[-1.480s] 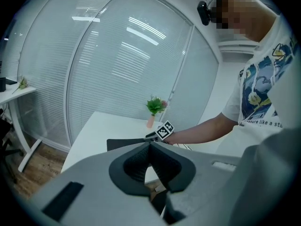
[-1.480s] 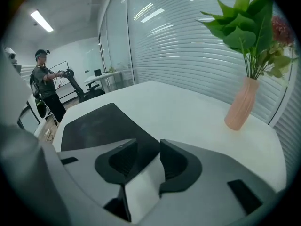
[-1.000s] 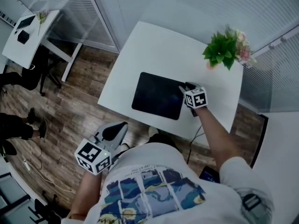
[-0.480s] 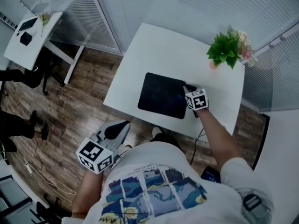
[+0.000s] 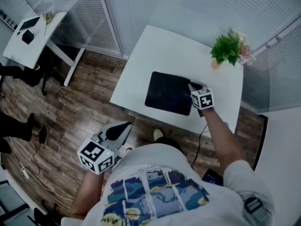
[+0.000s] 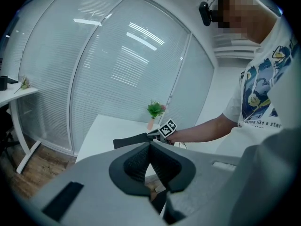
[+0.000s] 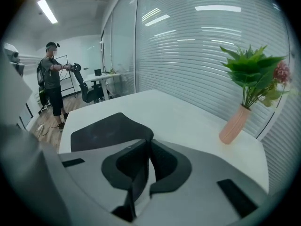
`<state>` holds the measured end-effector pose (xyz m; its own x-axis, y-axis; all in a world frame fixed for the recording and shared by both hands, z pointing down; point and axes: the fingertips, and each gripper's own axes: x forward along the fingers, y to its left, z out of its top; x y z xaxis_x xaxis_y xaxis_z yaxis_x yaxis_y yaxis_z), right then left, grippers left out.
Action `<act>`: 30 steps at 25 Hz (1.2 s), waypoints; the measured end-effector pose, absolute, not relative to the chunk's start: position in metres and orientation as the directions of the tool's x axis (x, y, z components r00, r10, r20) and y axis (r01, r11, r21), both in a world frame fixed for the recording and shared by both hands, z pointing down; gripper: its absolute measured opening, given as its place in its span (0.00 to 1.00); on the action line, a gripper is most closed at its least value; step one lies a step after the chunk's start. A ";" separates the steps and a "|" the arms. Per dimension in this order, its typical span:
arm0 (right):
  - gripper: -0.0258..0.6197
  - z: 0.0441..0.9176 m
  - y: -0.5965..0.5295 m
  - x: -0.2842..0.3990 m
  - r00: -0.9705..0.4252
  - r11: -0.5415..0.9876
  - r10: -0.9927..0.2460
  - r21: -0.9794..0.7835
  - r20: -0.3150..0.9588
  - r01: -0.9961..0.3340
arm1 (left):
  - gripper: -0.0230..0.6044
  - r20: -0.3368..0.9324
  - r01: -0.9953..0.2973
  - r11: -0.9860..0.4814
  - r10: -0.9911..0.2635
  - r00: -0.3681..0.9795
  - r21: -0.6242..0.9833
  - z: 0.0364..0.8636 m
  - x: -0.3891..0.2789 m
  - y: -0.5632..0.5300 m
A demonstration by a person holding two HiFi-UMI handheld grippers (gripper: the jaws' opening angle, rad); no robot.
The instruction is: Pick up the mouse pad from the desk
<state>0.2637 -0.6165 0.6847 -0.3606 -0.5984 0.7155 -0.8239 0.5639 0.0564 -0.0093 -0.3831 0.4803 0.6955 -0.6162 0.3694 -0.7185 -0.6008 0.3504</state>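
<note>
The white desk (image 5: 164,51) carries the black mouse pad (image 5: 167,92) near its middle, flat except at the 3 o'clock edge, which curls up off the top. My right gripper (image 5: 194,87) has just been closing its jaws and now pinches that edge; my left gripper (image 5: 123,126) hangs at 7 o'clock over the wooden floor (image 5: 70,112), jaws together on nothing. The potted plant (image 5: 226,51) stands at the pad's 1 o'clock

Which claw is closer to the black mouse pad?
Right. The right claw, jaws just closing, grips the mouse pad at its right edge; the left claw hangs off the desk, above the wooden floor.
</note>
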 end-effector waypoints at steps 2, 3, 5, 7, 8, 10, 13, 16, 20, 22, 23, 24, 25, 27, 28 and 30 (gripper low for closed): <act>0.08 0.674 -0.612 0.258 -0.352 0.559 -0.607 0.067 0.713 -0.826 | 0.04 0.360 -0.712 -0.605 -0.615 0.702 0.356 0.477 -0.018 -0.375; 0.08 0.667 -0.610 0.254 -0.352 0.560 -0.614 0.075 0.706 -0.825 | 0.04 0.357 -0.711 -0.607 -0.614 0.704 0.356 0.476 -0.022 -0.371; 0.08 0.651 -0.607 0.246 -0.355 0.567 -0.630 0.096 0.691 -0.818 | 0.04 0.353 -0.709 -0.611 -0.614 0.705 0.352 0.475 -0.031 -0.363; 0.08 0.639 -0.601 0.241 -0.351 0.567 -0.642 0.113 0.681 -0.816 | 0.04 0.349 -0.706 -0.619 -0.613 0.708 0.345 0.476 -0.038 -0.353; 0.08 0.634 -0.598 0.239 -0.348 0.565 -0.647 0.121 0.678 -0.816 | 0.04 0.346 -0.704 -0.621 -0.613 0.710 0.345 0.476 -0.041 -0.347; 0.08 0.627 -0.593 0.235 -0.342 0.560 -0.654 0.129 0.675 -0.818 | 0.04 0.336 -0.700 -0.623 -0.614 0.714 0.349 0.475 -0.049 -0.338; 0.08 0.615 -0.586 0.225 -0.349 0.560 -0.661 0.128 0.664 -0.818 | 0.04 0.325 -0.695 -0.630 -0.614 0.719 0.346 0.473 -0.059 -0.325; 0.08 0.600 -0.580 0.216 -0.352 0.561 -0.672 0.139 0.651 -0.816 | 0.04 0.311 -0.690 -0.640 -0.616 0.724 0.338 0.470 -0.069 -0.314; 0.08 0.575 -0.568 0.201 -0.357 0.562 -0.692 0.158 0.627 -0.812 | 0.04 0.295 -0.682 -0.653 -0.615 0.731 0.330 0.465 -0.082 -0.295; 0.08 0.556 -0.564 0.191 -0.368 0.567 -0.706 0.172 0.605 -0.806 | 0.04 0.290 -0.683 -0.651 -0.618 0.731 0.332 0.465 -0.089 -0.285; 0.08 0.550 -0.563 0.187 -0.371 0.568 -0.710 0.176 0.599 -0.804 | 0.04 0.288 -0.683 -0.651 -0.620 0.730 0.330 0.465 -0.092 -0.281; 0.08 0.546 -0.561 0.186 -0.370 0.569 -0.710 0.177 0.600 -0.803 | 0.04 0.288 -0.684 -0.652 -0.620 0.730 0.329 0.465 -0.094 -0.276; 0.08 0.544 -0.558 0.186 -0.367 0.568 -0.708 0.178 0.603 -0.803 | 0.04 0.288 -0.684 -0.651 -0.620 0.730 0.330 0.465 -0.097 -0.271; 0.08 0.534 -0.553 0.184 -0.367 0.570 -0.709 0.184 0.603 -0.801 | 0.04 0.288 -0.684 -0.650 -0.620 0.730 0.333 0.465 -0.103 -0.262; 0.08 0.527 -0.551 0.181 -0.368 0.572 -0.711 0.190 0.599 -0.798 | 0.04 0.285 -0.683 -0.651 -0.621 0.730 0.333 0.464 -0.105 -0.258; 0.08 0.511 -0.547 0.177 -0.369 0.576 -0.718 0.206 0.590 -0.791 | 0.04 0.277 -0.679 -0.652 -0.620 0.734 0.336 0.463 -0.110 -0.249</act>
<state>0.1766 -0.5471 0.5114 -0.3693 -0.7176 0.5905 -0.7908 0.5764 0.2059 -0.1099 -0.2493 0.4625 0.7336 -0.6204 0.2774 -0.6790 -0.6525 0.3364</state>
